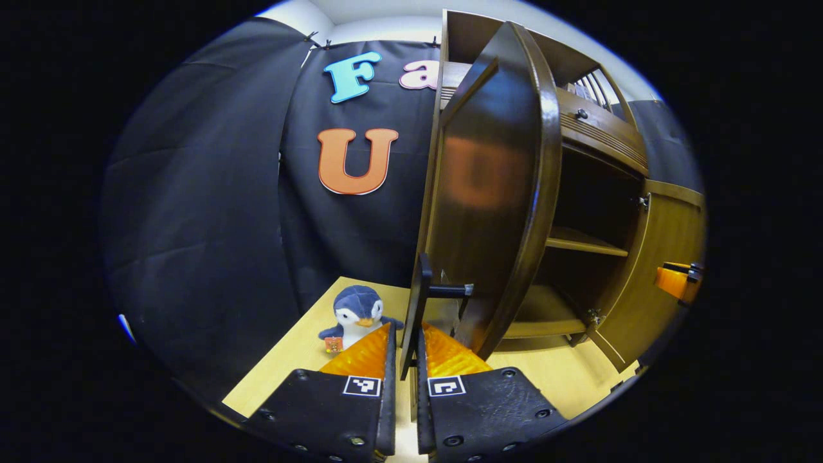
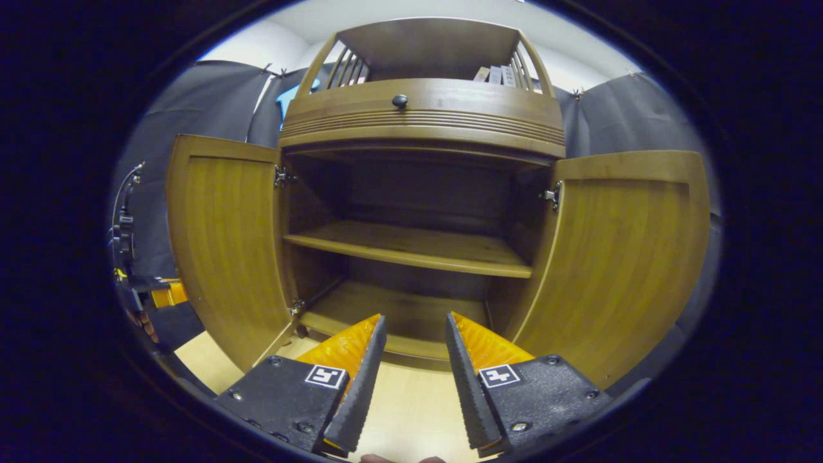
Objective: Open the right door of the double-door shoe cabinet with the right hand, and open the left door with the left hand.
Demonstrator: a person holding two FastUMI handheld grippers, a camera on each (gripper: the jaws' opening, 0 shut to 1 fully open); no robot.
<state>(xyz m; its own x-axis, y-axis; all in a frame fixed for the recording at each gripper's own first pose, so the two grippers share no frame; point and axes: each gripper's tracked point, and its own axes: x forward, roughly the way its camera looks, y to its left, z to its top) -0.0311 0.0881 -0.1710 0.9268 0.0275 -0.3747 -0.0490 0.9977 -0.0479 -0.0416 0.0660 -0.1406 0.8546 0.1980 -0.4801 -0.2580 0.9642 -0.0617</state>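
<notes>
Going by how the doors stand, the task looks all but done: both are swung wide, and what seems left is for the left hand to let go.

At the far left of the left gripper view, a toy penguin (image 1: 357, 316) sits on the worktop (image 1: 289, 360) near the black cloth wall. Just right of it, the left gripper (image 1: 405, 344) has its fingers clenched on the dark handle (image 1: 416, 308) of the left door (image 1: 492, 193), which stands edge-on and fully open.

In the right gripper view the shoe cabinet (image 2: 421, 116) faces the camera with the left door (image 2: 225, 244) and the right door (image 2: 627, 251) both spread outward. The right gripper (image 2: 415, 337) hovers in front of the opening, its fingers released and apart, touching nothing.

Inside, the middle shelf (image 2: 411, 247) and the bottom shelf (image 2: 398, 312) look bare; no shoes can be seen. Behind the slatted top rail, a few small items (image 2: 495, 74) stand, too small to identify.
</notes>
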